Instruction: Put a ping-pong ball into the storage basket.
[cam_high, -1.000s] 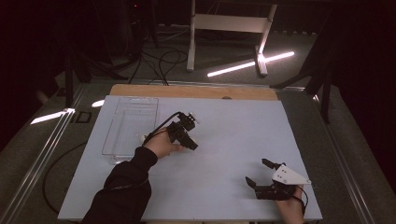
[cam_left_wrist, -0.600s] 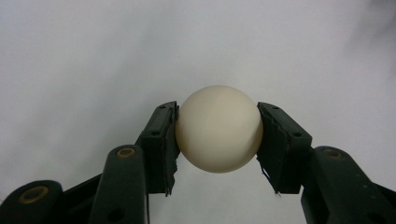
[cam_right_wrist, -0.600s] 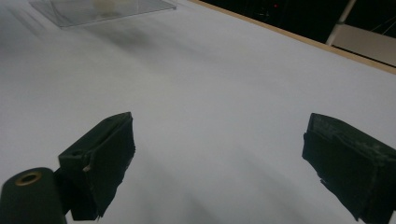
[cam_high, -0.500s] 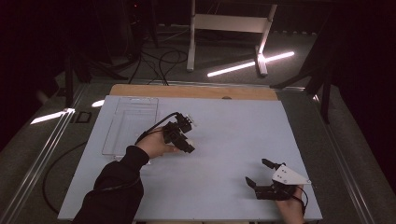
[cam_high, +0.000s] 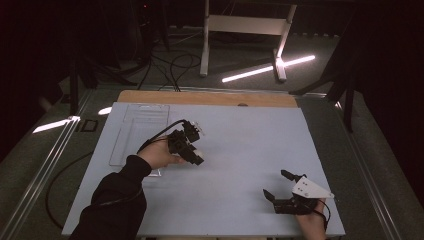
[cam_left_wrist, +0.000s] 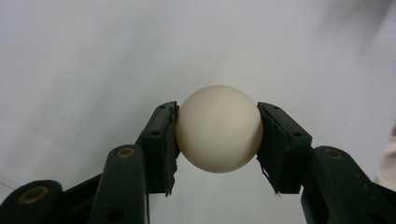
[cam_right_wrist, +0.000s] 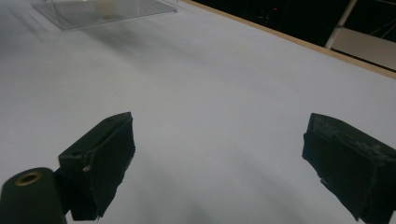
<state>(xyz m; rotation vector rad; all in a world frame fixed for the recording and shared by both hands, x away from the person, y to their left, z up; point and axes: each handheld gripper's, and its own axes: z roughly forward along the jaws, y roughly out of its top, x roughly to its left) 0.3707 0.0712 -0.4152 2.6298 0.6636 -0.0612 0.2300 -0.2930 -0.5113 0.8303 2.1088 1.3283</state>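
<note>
A cream-white ball (cam_left_wrist: 218, 128) sits squeezed between the two black pads of my left gripper (cam_left_wrist: 218, 135), which is shut on it above the pale blue table top. From above, the left gripper (cam_high: 192, 150) hovers just right of a clear tray (cam_high: 131, 131), and the ball (cam_high: 198, 151) shows as a pale spot at its tip. My right gripper (cam_high: 276, 183) rests near the table's front right corner. Its jaws stand wide apart in the right gripper view (cam_right_wrist: 217, 158), with nothing but bare table between them.
The clear tray (cam_right_wrist: 112, 11) lies at the table's left, with a small pale round shape by it in the right gripper view. A wooden strip (cam_high: 210, 98) edges the table's far side. Cables and a white frame stand on the dark floor beyond.
The left hand has drifted slightly toward the near side with the ball still gripped, and its forearm has swung to the left. The right gripper has stayed put.
</note>
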